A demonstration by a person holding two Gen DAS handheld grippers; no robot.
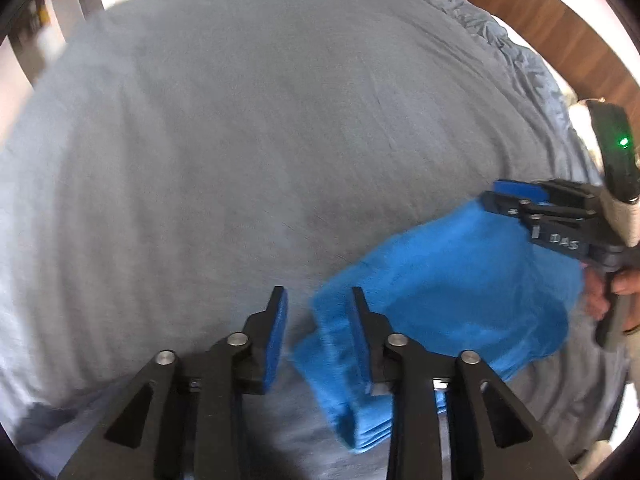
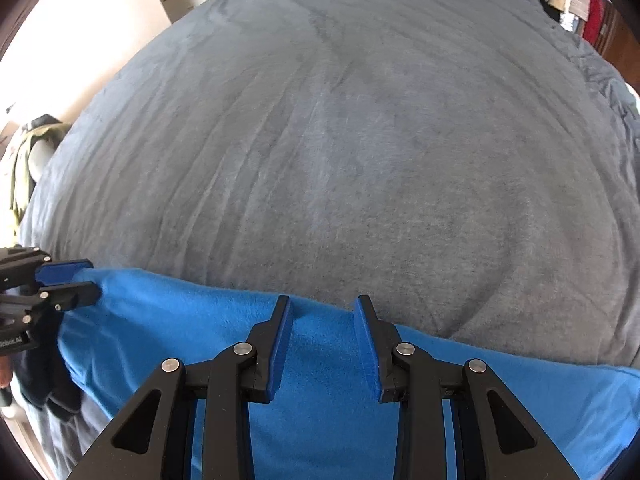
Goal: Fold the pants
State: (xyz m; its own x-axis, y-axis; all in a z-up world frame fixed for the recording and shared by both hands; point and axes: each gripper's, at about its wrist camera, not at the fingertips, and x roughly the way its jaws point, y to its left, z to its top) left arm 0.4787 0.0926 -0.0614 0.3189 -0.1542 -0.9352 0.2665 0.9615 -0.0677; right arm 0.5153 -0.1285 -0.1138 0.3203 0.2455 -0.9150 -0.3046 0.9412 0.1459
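Pants (image 2: 320, 368), bright blue and folded into a thick stack, lie on the grey bedspread (image 2: 360, 140) of the bed. Right gripper (image 2: 323, 304) hovers directly over them, its jaws spread wide with only cloth showing between them, nothing clamped. Left gripper (image 1: 319, 294) is likewise wide open and empty; the folded edge of the pants (image 1: 440, 300) sits under its right finger and stretches off to its right, toward the right gripper (image 1: 494, 196), which reaches in from that side.
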